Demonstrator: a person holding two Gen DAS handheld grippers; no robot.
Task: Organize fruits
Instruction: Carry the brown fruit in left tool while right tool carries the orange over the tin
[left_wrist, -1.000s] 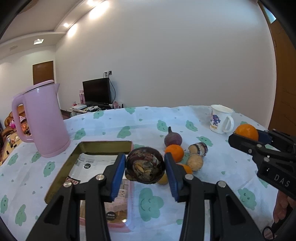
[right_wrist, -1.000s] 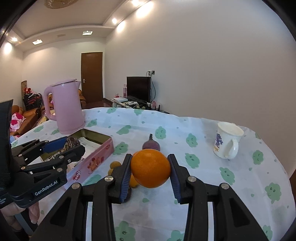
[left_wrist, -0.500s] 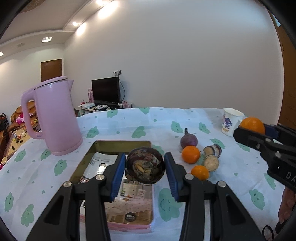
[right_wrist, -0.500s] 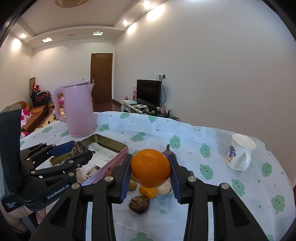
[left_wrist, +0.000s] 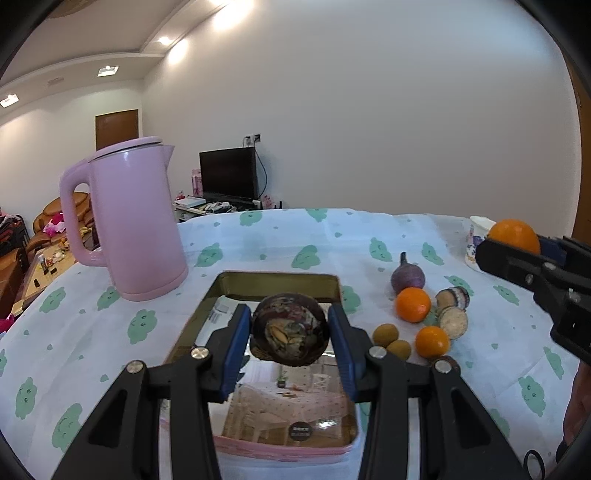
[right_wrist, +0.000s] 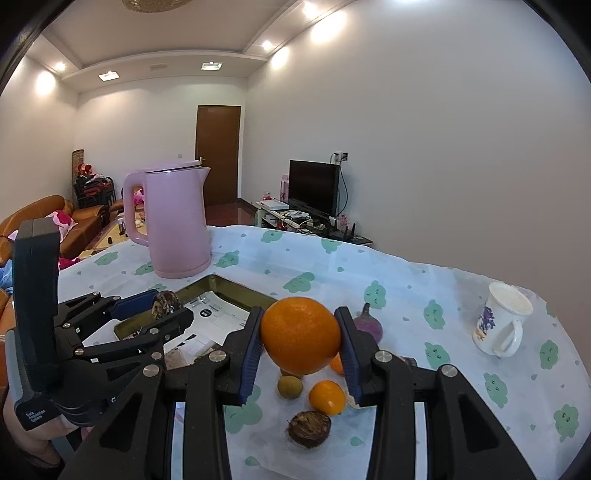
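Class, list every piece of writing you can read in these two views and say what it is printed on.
"Data Acquisition System": white label low on the left gripper body.
Print on the paper and dark round sticker inside the tin: too small to read.
Mug: floral picture only, no words.

3 oranges: 1 large orange (right_wrist: 300, 335) between the jaws of the right gripper (right_wrist: 300, 315), and 2 small oranges (left_wrist: 413, 304) right of the jaws of the left gripper (left_wrist: 289, 315). 2 dark fruits (1 held dark fruit (left_wrist: 290, 328) between the left jaws, 1 loose dark fruit (right_wrist: 309, 429) below the right jaws). 2 yellowish fruits (left_wrist: 385, 334), 1 purple fruit (left_wrist: 407, 277), 2 pale cut pieces (left_wrist: 452, 321), 1 kettle (left_wrist: 136, 225), 1 tin (left_wrist: 277, 282), 1 mug (right_wrist: 498, 325).
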